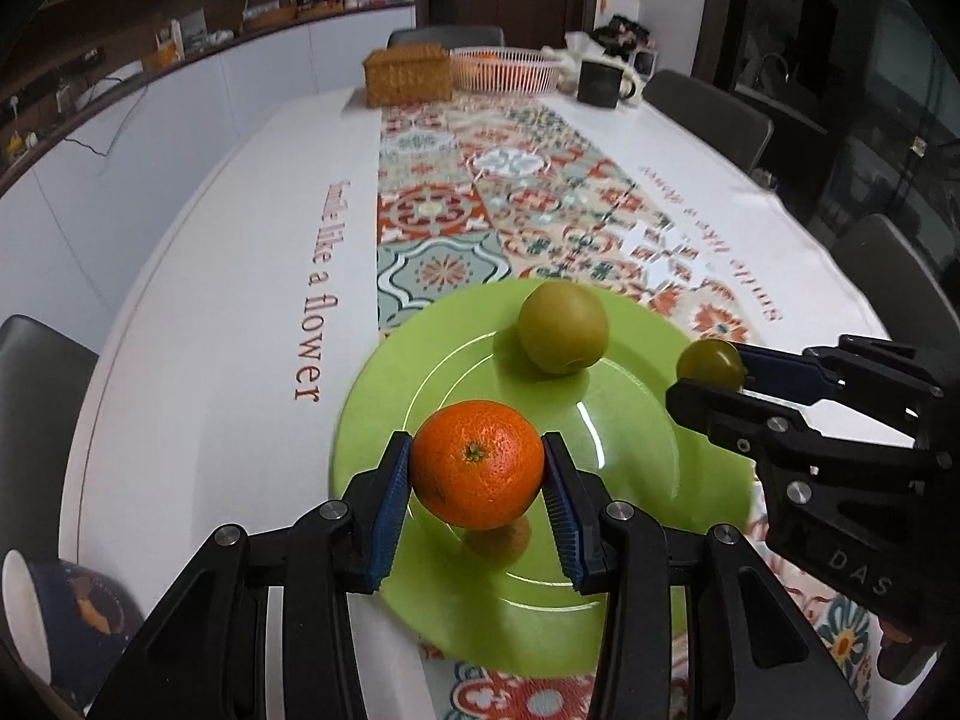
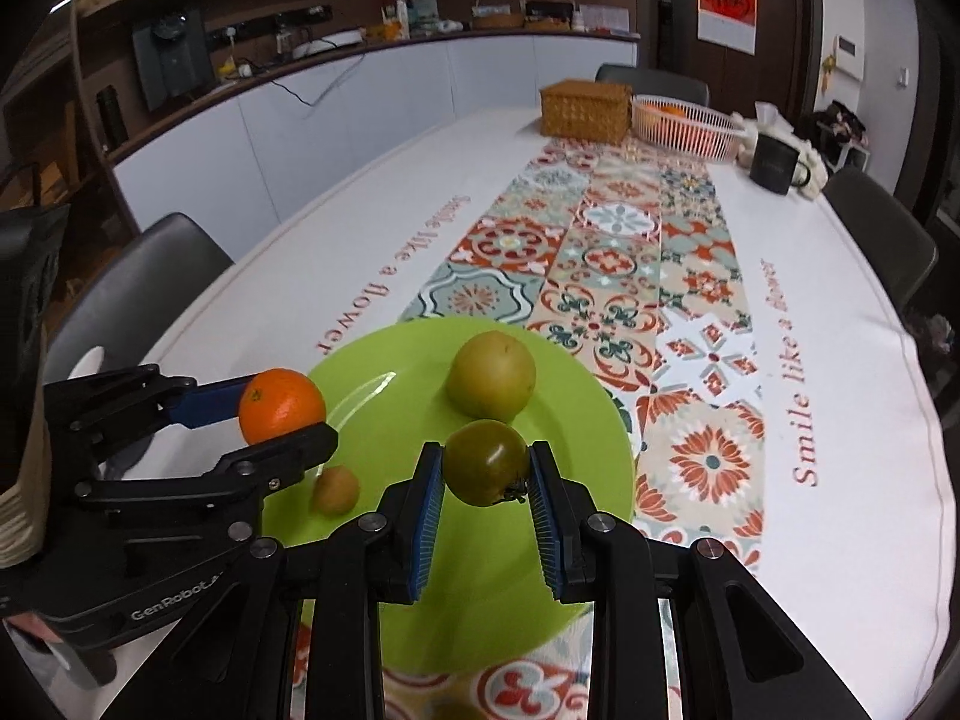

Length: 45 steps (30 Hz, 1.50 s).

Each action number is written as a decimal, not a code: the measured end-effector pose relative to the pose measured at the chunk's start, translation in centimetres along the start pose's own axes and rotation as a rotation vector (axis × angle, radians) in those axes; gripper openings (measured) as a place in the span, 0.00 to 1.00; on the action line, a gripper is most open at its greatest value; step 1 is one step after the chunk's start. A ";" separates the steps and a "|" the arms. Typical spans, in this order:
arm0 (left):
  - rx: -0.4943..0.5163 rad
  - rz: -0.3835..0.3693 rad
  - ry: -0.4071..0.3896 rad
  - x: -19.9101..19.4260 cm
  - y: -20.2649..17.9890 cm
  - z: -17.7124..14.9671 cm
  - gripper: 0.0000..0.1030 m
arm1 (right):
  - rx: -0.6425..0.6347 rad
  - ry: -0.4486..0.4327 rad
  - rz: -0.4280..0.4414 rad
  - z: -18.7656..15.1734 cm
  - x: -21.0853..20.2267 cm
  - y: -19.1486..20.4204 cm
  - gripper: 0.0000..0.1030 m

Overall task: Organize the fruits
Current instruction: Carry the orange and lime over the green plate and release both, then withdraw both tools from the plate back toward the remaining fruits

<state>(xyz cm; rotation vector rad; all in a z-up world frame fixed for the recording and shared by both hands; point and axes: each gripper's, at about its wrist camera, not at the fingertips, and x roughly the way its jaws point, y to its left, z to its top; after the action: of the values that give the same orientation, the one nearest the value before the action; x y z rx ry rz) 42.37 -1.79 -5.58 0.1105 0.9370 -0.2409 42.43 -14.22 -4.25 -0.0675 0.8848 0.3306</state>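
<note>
My left gripper [image 1: 477, 474] is shut on an orange [image 1: 477, 463] and holds it just above the green plate [image 1: 630, 456]. My right gripper [image 2: 487, 468] is shut on a dark green tomato [image 2: 486, 461] above the same plate [image 2: 414, 372]. A yellow-green round fruit [image 1: 563, 327] rests on the plate's far side; it also shows in the right wrist view [image 2: 492, 376]. A small brown fruit [image 2: 335, 489] lies on the plate beside the left gripper [image 2: 282, 420]. The right gripper [image 1: 711, 375] with its tomato [image 1: 709, 363] shows at the plate's right edge.
A patterned runner [image 2: 630, 252] crosses the white tablecloth. At the far end stand a wicker box [image 2: 585, 109], a white wire basket [image 2: 687, 123] with orange fruit and a black mug [image 2: 774, 163]. Chairs ring the table. A bowl [image 1: 66, 618] sits at near left.
</note>
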 end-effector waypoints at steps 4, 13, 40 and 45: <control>0.005 0.005 0.033 1.2 0.1 0.2 0.41 | 0.014 0.036 0.002 -0.4 1.6 -0.3 0.28; -0.016 0.078 -0.003 -0.6 0.2 -0.2 0.61 | 0.020 0.022 -0.018 -0.9 0.9 -0.9 0.40; -0.080 0.104 -0.231 -17.3 -4.2 -8.6 0.82 | 0.013 -0.250 -0.107 -8.9 -15.7 2.1 0.58; -0.072 0.109 -0.234 -18.7 -5.2 -10.6 0.82 | 0.011 -0.267 -0.118 -10.8 -17.5 2.5 0.58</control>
<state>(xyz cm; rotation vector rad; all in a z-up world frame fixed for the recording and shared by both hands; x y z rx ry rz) 22.20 -1.78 3.35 0.0655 0.7032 -0.1156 23.31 -18.40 2.58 -0.0631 0.6151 0.2186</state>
